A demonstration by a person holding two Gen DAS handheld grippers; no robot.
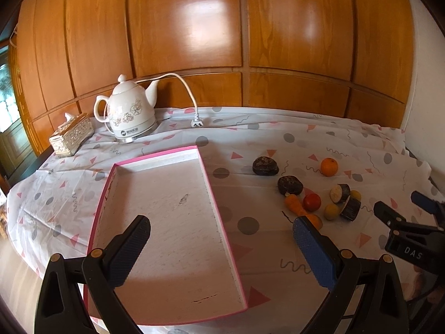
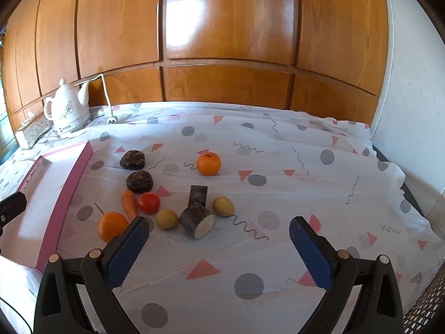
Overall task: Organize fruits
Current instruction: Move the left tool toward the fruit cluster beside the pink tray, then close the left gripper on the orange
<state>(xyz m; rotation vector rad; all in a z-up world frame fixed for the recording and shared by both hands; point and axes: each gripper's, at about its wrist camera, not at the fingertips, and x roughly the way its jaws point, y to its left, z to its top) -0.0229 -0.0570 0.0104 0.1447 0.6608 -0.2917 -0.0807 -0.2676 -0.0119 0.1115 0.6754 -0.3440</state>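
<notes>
Both tongs spread w/ nothing held: left gripper [image 1: 221, 239] hangs over the empty tray [image 1: 155, 157], while the fruit [image 2: 167, 218] lies just far-left of the right gripper [image 2: 218, 235], the nearer one, carrot [image 2: 129, 201] axis running near-far.

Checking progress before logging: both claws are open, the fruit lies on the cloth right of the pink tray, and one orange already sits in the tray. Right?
Not quite: the pink tray holds nothing, as the left wrist view shows. Both oranges lie on the cloth. The rest stands: left claw and right claw are open.
</notes>
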